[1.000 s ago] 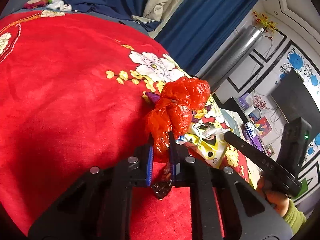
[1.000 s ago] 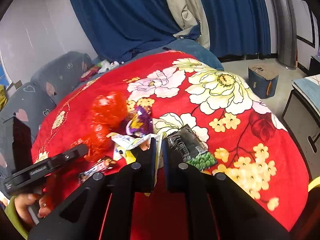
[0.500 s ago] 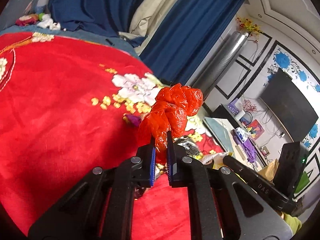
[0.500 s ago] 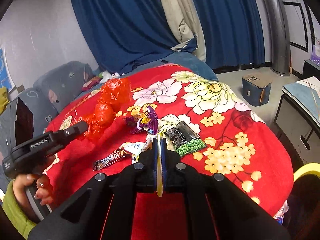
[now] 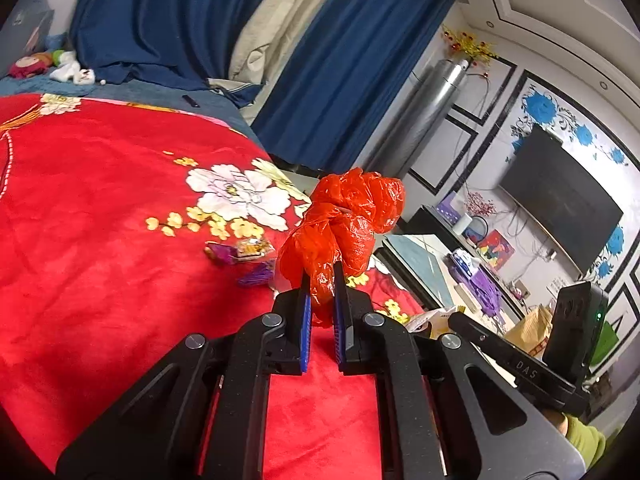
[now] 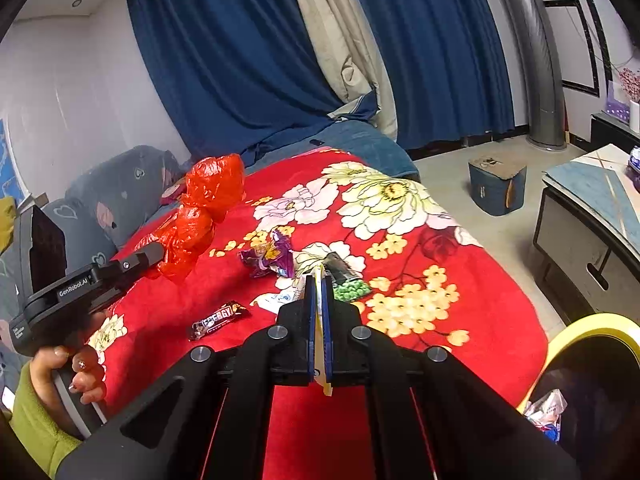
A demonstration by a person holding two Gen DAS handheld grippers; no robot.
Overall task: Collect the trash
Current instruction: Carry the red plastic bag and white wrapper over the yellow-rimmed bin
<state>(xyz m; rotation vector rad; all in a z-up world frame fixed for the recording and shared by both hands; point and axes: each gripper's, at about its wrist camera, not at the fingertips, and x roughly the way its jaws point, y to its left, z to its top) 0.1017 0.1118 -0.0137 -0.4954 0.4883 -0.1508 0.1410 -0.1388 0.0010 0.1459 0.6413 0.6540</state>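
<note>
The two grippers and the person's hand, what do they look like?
Both are matte black, angular frames with silver round bolts and blue pads inside the fingers, seen on the left gripper and the right gripper. White lettering marks the handle. The left hand has painted nails and a yellow-green sleeve.

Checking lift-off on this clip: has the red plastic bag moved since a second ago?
Yes. The red plastic bag, held in the left gripper, has risen off the red floral blanket and now overlaps the grey cushions behind.
</note>
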